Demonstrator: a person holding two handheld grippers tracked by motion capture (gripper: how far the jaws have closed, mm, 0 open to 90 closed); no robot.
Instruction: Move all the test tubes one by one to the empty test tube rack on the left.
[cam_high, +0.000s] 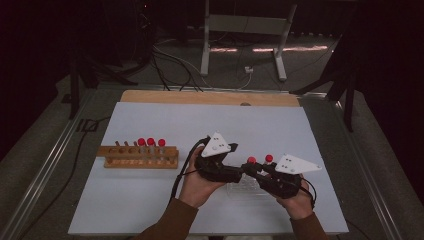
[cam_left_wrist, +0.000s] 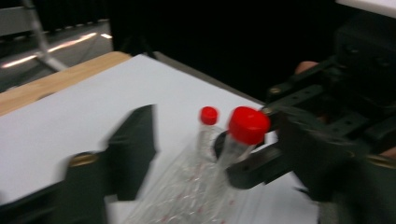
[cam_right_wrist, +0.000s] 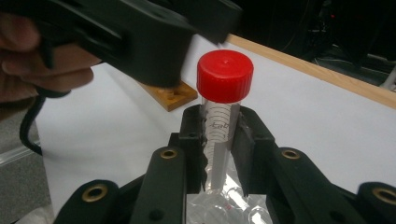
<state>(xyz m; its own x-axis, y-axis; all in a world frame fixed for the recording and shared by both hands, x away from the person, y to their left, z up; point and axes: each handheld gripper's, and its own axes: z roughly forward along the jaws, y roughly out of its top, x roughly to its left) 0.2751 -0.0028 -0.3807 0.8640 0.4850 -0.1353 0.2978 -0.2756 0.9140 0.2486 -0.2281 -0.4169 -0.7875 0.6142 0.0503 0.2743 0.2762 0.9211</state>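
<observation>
Dark room, cables on the floor beyond a white table (cam_high: 150, 200) with a wooden far edge. Landmark for all places below: the clear plastic rack (cam_high: 245, 186), which sits on the table near the person's edge, right of centre.

Wooden rack (cam_high: 137, 156): well to the left of the clear rack, with three red-capped tubes standing at its right end and its other holes empty.

Left gripper (cam_high: 243, 170): reaches in from the left, its tips just above the clear rack. Jaws stand partly open, one on either side of the capped tube; in the blurred left gripper view the pads do not seem to press on it.

Right gripper (cam_right_wrist: 219, 140): comes from the near right side of the clear rack. Jaws clamped on the capped tube (cam_right_wrist: 223, 100) just below its red cap, tube upright, its lower end down in the clear rack.

Second capped tube (cam_left_wrist: 208, 126): stands in the clear rack, just beside the held one.

Risks, as judged: both grippers crowd one tube. If the left jaws pinch off-centre on the cap, the tube could tilt within the right grip. A lift at an angle could catch the light clear rack and drag it, or knock over the neighbouring tube.
</observation>
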